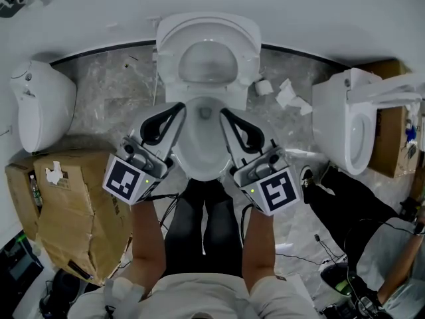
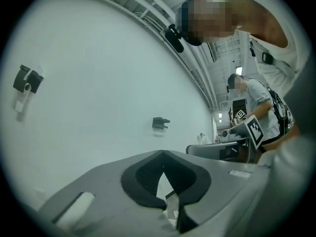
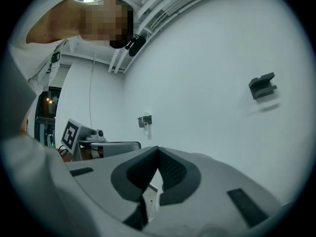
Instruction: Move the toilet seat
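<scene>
We find the left gripper (image 1: pixel 178 107) and right gripper (image 1: pixel 226 113) both clenched, empty. The white oval plastic toilet seat (image 1: pixel 249 50) appears raised at twelve o'clock, equidistant from both.

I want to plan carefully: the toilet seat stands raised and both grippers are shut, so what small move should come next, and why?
Probably open the right gripper and ease it forward to the rim of the raised toilet seat. Both it and the left gripper are shut and empty. They flank the bowl, short of the seat, so neither can take hold yet.
</scene>
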Tool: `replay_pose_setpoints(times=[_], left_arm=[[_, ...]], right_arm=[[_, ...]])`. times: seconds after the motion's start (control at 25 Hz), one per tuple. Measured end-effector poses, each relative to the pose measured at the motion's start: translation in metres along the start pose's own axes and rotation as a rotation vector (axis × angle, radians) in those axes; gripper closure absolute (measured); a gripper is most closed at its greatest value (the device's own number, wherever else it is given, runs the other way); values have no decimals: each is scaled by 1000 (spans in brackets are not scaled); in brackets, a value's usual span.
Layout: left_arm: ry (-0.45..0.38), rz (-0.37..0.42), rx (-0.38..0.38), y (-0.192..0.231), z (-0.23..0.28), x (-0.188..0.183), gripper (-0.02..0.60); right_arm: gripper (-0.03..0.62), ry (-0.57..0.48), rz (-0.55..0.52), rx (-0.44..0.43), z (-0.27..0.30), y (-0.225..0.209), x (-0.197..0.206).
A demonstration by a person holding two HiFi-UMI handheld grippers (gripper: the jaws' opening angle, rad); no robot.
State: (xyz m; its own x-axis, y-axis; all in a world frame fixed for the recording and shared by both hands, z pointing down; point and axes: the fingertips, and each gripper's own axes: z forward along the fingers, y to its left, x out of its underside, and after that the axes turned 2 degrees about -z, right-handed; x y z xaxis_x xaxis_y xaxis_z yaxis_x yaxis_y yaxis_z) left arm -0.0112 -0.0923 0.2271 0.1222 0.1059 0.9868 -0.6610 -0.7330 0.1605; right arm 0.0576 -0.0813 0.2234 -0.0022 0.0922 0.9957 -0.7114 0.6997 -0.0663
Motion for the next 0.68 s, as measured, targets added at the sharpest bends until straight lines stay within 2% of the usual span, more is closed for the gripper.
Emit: replay_pose_setpoints(times=[0.68], left_arm=[[-5, 20, 7, -8, -9, -4, 580]], right_arm=[[594, 15, -21, -5, -4, 12, -2]])
